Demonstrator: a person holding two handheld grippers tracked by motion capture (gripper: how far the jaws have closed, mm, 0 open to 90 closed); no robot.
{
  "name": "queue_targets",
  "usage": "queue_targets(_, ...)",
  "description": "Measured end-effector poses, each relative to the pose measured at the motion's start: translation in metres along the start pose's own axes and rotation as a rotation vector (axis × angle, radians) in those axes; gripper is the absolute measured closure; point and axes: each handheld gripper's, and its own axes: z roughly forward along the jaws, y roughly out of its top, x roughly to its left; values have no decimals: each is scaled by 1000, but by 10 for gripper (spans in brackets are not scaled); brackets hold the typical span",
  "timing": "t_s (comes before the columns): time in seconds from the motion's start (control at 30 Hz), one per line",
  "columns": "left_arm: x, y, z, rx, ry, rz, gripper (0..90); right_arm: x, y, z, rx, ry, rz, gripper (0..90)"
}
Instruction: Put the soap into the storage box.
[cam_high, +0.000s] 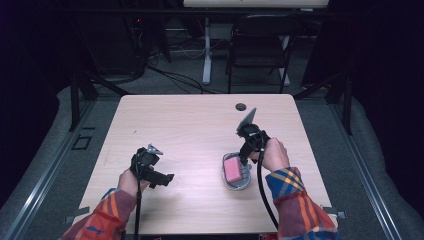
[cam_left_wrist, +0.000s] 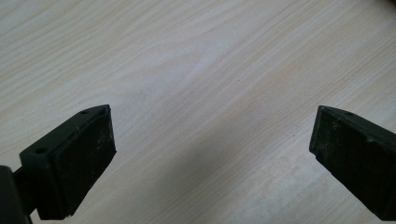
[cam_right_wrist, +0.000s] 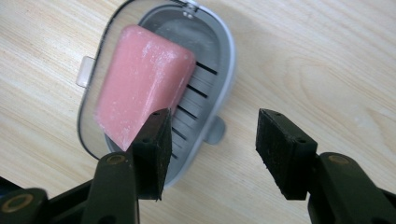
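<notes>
Right claw (cam_right_wrist: 210, 149) parted over pink soap (cam_right_wrist: 142, 86), slotted grey dish (cam_right_wrist: 205, 79)

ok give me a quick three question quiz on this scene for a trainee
1. True or false: the pink soap lies in the grey dish.
2. Which hand-held gripper is at the dish: A left, B right?
3. Fill in: the left hand-held gripper's jaws are ____ over bare table.

Key: 1 true; 2 B; 3 open.
</notes>
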Motion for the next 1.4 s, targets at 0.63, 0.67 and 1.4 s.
queue_targets(0.63,0,0,2,6,-4,-2,2,-55,-51,-13,-166,27,67,136)
queue_targets(0.67,0,0,2,6,-4,-2,2,-55,-51,-13,-166,27,67,136)
queue_targets(1.4,0,0,4,12,-11,8,2,-82,-121,23,-174,-22,38,0)
